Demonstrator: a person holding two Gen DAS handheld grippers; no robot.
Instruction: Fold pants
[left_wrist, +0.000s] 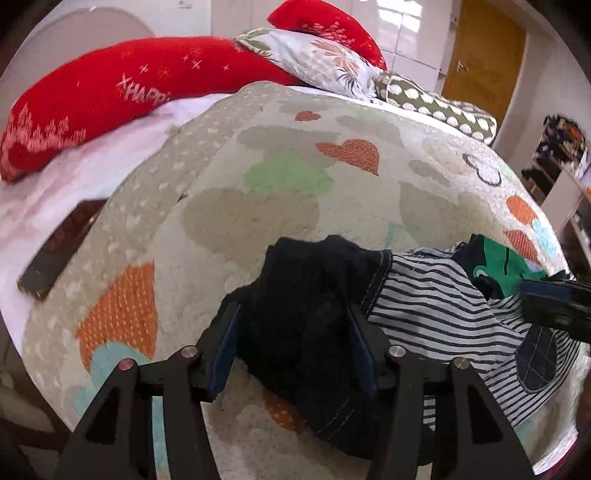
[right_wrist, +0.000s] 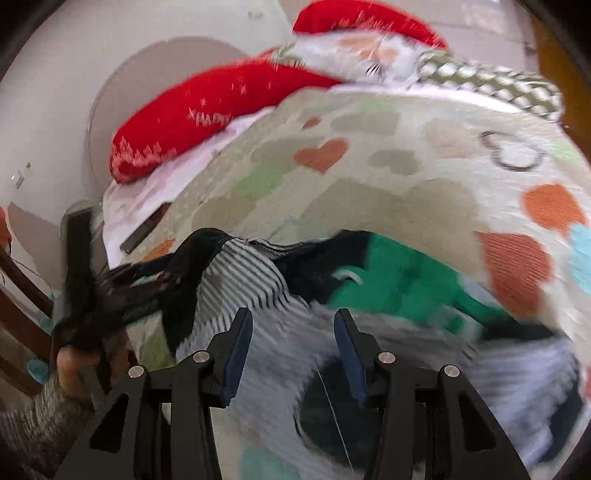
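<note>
The striped pants (left_wrist: 436, 306) with a dark navy band (left_wrist: 306, 295) lie bunched on the bedspread (left_wrist: 295, 177) at the near right. My left gripper (left_wrist: 293, 314) has its jaws wide, with the dark band of the pants lying between its fingers (left_wrist: 229, 339); the pads do not press the cloth. In the right wrist view, the pants (right_wrist: 243, 273) stretch left to the other gripper (right_wrist: 122, 291). My right gripper (right_wrist: 293, 321) is open above the striped cloth, which is blurred. It also shows at the right edge of the left wrist view (left_wrist: 557, 302).
Green and dark clothes (right_wrist: 399, 280) lie right of the pants. Red pillows (left_wrist: 110, 96) and patterned pillows (left_wrist: 317, 59) lie at the bed's far end. A dark phone-like slab (left_wrist: 59, 247) lies at the left. A wooden door (left_wrist: 480, 55) is at the far right.
</note>
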